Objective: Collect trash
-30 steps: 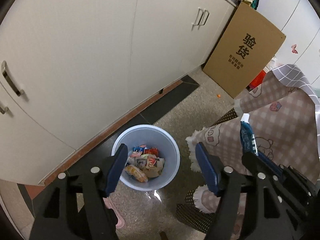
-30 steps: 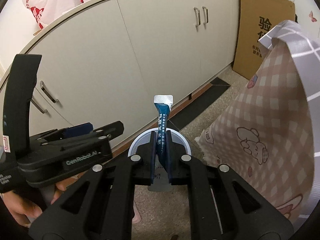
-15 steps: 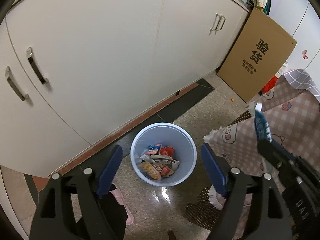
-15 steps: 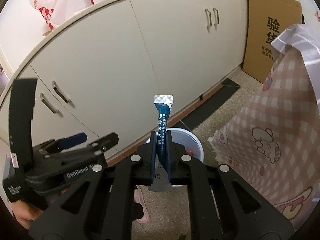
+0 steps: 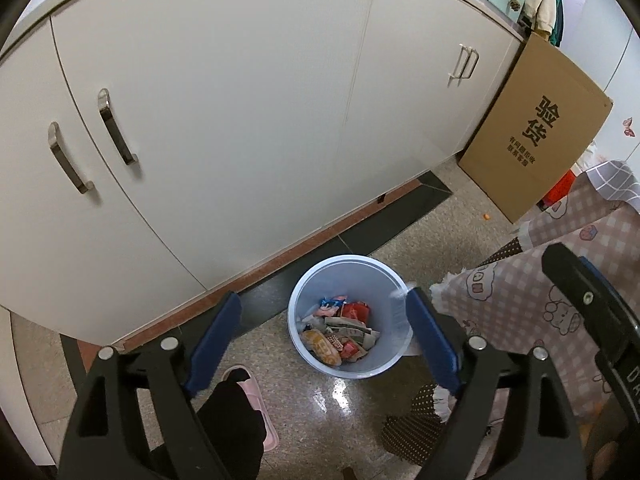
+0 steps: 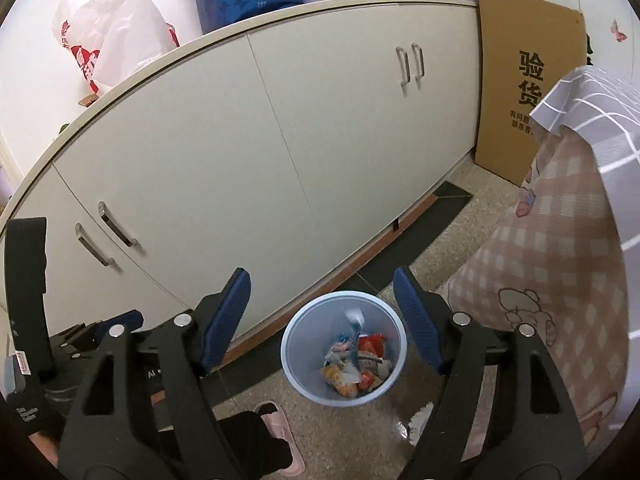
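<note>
One round pale-blue plastic trash bin [image 6: 344, 347] stands on the floor before the white cabinets, several crumpled wrappers [image 6: 356, 372] inside. Above it, the right gripper [image 6: 322, 320] fingers have just sprung apart; one blue sachet [image 6: 354, 320] drops in. The left gripper [image 5: 322, 338] fingers gape, empty.

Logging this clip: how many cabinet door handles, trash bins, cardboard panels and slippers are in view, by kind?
silver metal cabinet door handles: 4
round pale-blue plastic trash bin: 1
flat brown cardboard panel with black print: 1
pink rubber slipper: 1
Total: 7
</note>
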Demonstrator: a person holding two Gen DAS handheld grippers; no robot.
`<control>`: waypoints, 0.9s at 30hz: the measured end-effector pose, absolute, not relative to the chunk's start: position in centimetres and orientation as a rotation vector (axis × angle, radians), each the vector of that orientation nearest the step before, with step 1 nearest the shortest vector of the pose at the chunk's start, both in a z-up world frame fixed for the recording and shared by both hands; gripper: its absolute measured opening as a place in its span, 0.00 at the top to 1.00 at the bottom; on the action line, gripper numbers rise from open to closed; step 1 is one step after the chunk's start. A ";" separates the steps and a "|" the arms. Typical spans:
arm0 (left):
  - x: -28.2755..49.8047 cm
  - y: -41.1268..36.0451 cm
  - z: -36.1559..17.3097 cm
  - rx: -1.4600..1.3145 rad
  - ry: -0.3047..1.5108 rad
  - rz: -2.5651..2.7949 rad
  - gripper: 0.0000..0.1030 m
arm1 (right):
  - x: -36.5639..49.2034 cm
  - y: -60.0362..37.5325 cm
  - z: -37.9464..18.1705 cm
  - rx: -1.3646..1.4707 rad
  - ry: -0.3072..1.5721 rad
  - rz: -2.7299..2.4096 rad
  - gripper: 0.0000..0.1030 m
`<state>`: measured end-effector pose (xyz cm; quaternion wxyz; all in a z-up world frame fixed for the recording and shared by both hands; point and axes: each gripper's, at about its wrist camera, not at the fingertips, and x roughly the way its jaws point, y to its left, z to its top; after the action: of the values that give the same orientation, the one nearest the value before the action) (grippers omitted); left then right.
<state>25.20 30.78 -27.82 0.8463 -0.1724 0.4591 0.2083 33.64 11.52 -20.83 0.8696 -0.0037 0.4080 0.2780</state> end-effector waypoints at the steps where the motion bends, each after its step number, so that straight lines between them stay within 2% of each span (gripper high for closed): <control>1: 25.1 30.6 -27.6 -0.360 0.966 0.441 0.19 | 33.5 11.3 -20.5 -0.007 0.852 0.577 0.28; 6: 23.9 29.0 -24.2 -0.347 0.899 0.424 0.19 | 31.6 9.3 -16.9 -0.002 0.788 0.542 0.27; 12: 21.5 25.7 -17.3 -0.290 0.752 0.382 0.17 | 26.5 4.9 -10.2 0.048 0.604 0.495 0.19; 21: 15.4 16.6 -6.7 -0.147 0.504 0.253 0.13 | 18.7 -4.1 -1.1 0.048 0.397 0.338 0.11; 27: 10.7 11.0 -1.9 -0.085 0.380 0.126 0.12 | 13.3 -9.6 4.0 0.093 0.315 0.245 0.07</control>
<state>10.74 10.98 -1.92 0.9791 -0.0421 0.1889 0.0628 13.26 -9.63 3.99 0.9791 0.0461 0.1564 0.1216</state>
